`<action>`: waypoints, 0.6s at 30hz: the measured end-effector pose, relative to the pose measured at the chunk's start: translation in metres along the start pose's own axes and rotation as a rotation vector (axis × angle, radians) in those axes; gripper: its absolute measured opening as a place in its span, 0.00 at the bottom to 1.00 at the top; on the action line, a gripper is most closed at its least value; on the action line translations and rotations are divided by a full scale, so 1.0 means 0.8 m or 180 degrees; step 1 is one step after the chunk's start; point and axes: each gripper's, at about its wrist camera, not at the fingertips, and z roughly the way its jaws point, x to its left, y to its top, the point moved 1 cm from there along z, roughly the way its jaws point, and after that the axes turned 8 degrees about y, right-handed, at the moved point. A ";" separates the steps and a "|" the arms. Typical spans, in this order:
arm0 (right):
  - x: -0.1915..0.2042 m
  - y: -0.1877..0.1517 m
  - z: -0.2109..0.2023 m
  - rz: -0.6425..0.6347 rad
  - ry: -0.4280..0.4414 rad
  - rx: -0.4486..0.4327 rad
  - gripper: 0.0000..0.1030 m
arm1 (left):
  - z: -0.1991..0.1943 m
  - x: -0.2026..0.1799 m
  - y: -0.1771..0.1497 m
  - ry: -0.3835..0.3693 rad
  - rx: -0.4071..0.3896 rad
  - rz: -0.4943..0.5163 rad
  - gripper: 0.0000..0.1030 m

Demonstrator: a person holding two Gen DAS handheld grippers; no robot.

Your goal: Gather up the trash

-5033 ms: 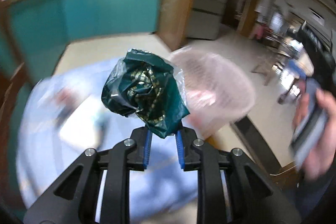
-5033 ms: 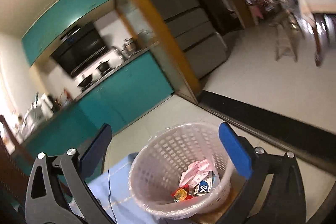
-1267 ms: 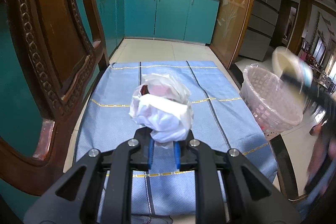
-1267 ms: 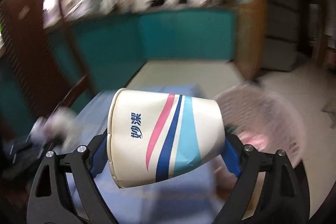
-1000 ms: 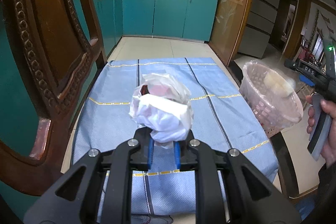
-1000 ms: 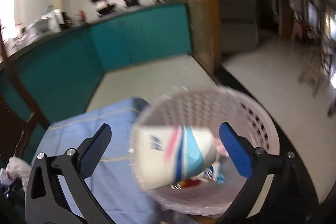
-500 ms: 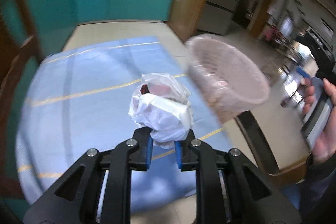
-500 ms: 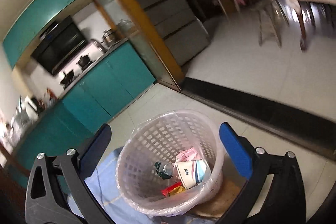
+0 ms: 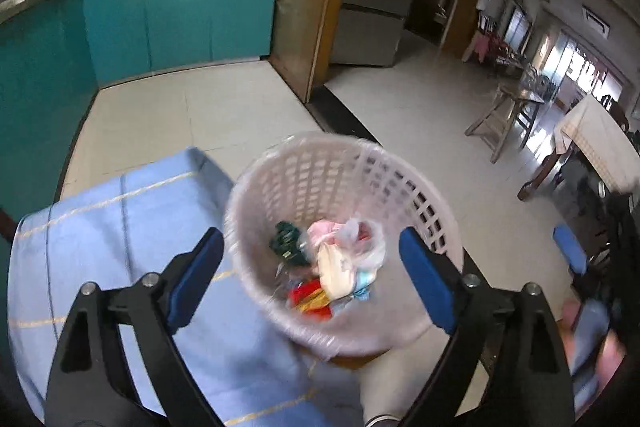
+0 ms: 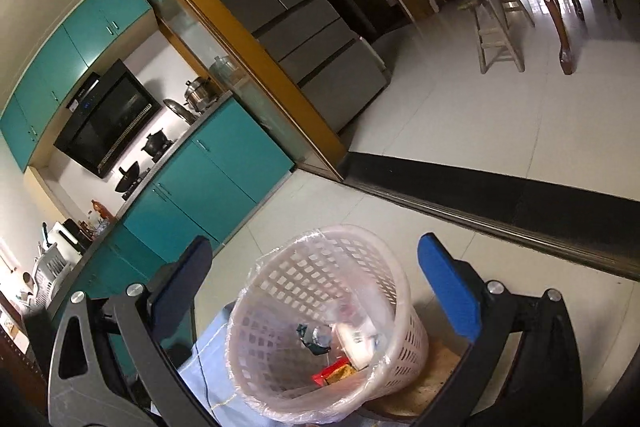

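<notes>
White plastic bag [image 9: 352, 243] now down in the basket [image 9: 280, 167] with the paper cup [image 10: 356, 341] and wrappers. Left gripper [image 9: 312, 267] just sprung apart, nothing between its pads; right gripper [image 10: 316, 283] spread and bare too. Best lifted clear above the rim before swinging back over the blue cloth [image 9: 120, 227].

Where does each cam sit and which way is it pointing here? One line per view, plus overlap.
Left wrist: on the left tongs, angled down into the pink basket beside the blue tablecloth; both blue pads spread wide, nothing between; a blurred hand at right.
Right wrist: on the right tongs, tilted view down at the basket, kitchen cabinets behind; pads open, empty.
Shared: basket, its trash, cabinets, fridge.
</notes>
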 end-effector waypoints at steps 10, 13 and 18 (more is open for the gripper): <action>0.114 -0.080 0.018 -0.1072 0.0411 0.0590 0.97 | -0.103 0.174 -0.144 0.0706 -0.0163 -0.0380 0.96; 0.153 -0.123 0.016 -0.1460 0.0517 0.0816 0.97 | -0.132 0.226 -0.184 0.0995 -0.0193 -0.0655 0.96; 0.221 -0.229 -0.007 -0.2567 0.0537 0.1047 0.97 | -0.152 0.288 -0.213 0.1177 -0.0121 -0.0963 0.97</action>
